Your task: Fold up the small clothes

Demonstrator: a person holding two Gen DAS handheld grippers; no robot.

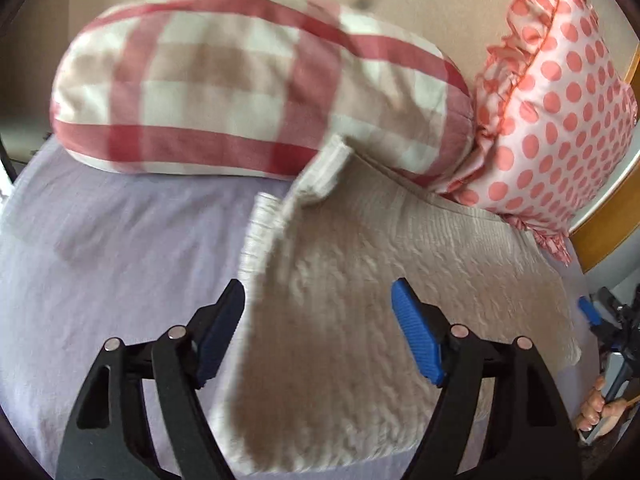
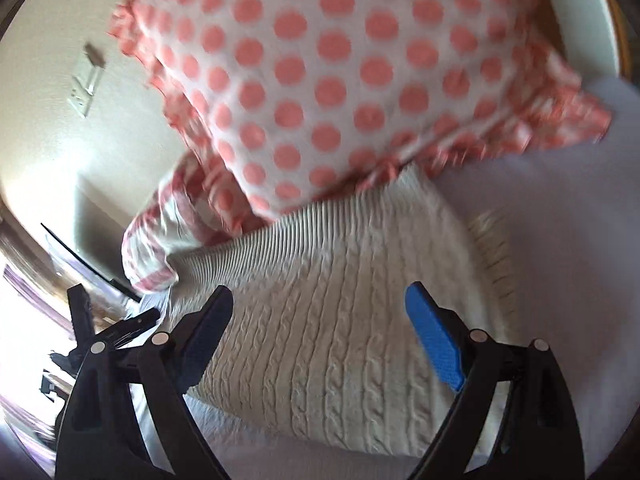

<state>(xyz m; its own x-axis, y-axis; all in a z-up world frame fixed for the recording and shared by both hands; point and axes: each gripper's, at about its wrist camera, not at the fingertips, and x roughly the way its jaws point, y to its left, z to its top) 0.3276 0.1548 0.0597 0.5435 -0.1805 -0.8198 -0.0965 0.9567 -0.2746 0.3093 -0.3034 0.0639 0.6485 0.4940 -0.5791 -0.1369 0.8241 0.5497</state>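
Note:
A cream cable-knit sweater (image 1: 360,280) lies on the lilac bed sheet (image 1: 120,248), a ribbed cuff (image 1: 324,168) of one sleeve resting against the checked pillow. My left gripper (image 1: 318,328) is open just above the sweater's near part, its jaws wide apart and empty. In the right wrist view the same sweater (image 2: 340,320) lies flat with its ribbed hem (image 2: 304,224) toward the pillows. My right gripper (image 2: 320,336) is open over the sweater's middle, holding nothing. The right gripper also shows at the right edge of the left wrist view (image 1: 608,328).
A red-and-white checked pillow (image 1: 240,88) and a pink polka-dot frilled pillow (image 1: 560,112) stand at the head of the bed, touching the sweater's far edge. A wooden bed frame (image 1: 608,220) runs on the right. The wall (image 2: 60,140) has a light switch (image 2: 84,92).

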